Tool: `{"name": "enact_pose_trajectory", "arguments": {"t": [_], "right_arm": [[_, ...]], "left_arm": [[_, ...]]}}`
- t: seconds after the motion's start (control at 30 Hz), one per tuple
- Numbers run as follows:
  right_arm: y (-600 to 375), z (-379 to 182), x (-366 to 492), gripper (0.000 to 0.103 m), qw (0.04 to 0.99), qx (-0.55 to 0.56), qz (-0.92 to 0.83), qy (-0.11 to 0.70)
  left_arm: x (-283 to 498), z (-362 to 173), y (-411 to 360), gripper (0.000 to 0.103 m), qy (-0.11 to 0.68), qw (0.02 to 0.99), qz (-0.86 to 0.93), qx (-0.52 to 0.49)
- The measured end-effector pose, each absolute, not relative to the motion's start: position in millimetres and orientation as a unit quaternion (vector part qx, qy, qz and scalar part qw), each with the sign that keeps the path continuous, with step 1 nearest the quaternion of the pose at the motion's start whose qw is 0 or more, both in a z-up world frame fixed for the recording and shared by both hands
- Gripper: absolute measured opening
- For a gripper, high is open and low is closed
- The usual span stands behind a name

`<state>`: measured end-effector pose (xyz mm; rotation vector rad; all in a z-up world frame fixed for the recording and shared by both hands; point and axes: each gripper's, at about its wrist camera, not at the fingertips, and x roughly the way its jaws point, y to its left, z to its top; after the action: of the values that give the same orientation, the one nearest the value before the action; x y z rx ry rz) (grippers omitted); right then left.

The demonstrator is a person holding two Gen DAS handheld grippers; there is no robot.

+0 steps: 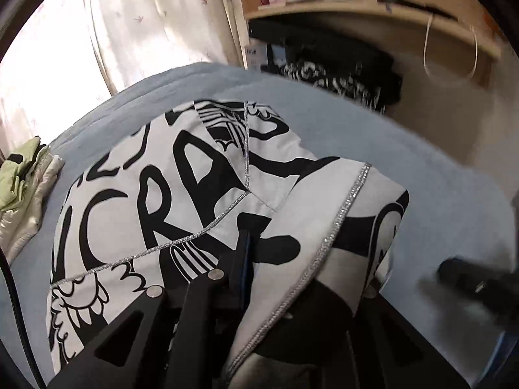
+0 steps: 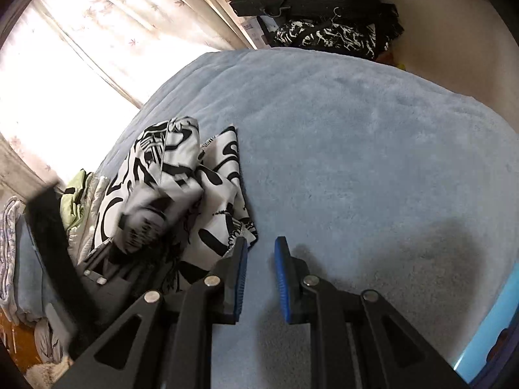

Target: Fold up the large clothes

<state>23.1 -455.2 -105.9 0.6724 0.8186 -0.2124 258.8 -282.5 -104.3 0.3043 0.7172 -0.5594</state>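
Two claws: left point(image 1: 256, 259) clamps the garment point(image 1: 181, 188), right point(image 2: 261, 259) hangs parted.

One black-and-white printed garment point(image 2: 181, 191), one blue blanket point(image 2: 356, 149), one green-and-silver jacket point(image 1: 22, 188), one curtain point(image 1: 129, 22), one wooden shelf point(image 1: 356, 6), two grippers point(image 2: 261, 249).
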Motion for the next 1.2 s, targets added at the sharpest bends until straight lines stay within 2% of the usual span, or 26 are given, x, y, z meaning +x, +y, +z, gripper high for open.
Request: {"name": "enact_pose_trajectory", "arguments": {"t": [0.17, 0.43, 0.67, 0.8, 1.0, 1.07, 1.1, 1.13, 1.2], "right_arm": [[-454, -95, 21, 0.017, 0.867, 0.311, -0.108, 0.373], [-459, -97, 20, 0.017, 0.861, 0.312, -0.118, 0.384], [-462, -92, 28, 0.018, 0.854, 0.320, -0.099, 0.399], [-468, -86, 30, 0.034, 0.853, 0.326, -0.097, 0.397], [-470, -74, 37, 0.036, 0.856, 0.330, -0.089, 0.387], [-468, -70, 38, 0.036, 0.861, 0.324, -0.089, 0.383], [-466, -69, 38, 0.036, 0.862, 0.320, -0.088, 0.382], [-465, -67, 38, 0.036, 0.864, 0.316, -0.087, 0.381], [-465, -67, 38, 0.036, 0.866, 0.310, -0.086, 0.383]], "left_arm": [[257, -118, -293, 0.011, 0.362, 0.884, -0.266, 0.125], [237, -130, -310, 0.011, 0.363, 0.875, -0.281, 0.155], [243, -115, -305, 0.014, 0.379, 0.855, -0.296, 0.193], [247, -105, -291, 0.020, 0.411, 0.836, -0.320, 0.170], [244, -106, -288, 0.022, 0.419, 0.834, -0.313, 0.175], [238, -110, -296, 0.029, 0.409, 0.839, -0.297, 0.201], [234, -112, -301, 0.048, 0.401, 0.843, -0.283, 0.220], [230, -113, -304, 0.074, 0.394, 0.846, -0.280, 0.225], [218, -110, -305, 0.085, 0.364, 0.862, -0.273, 0.225]]}}
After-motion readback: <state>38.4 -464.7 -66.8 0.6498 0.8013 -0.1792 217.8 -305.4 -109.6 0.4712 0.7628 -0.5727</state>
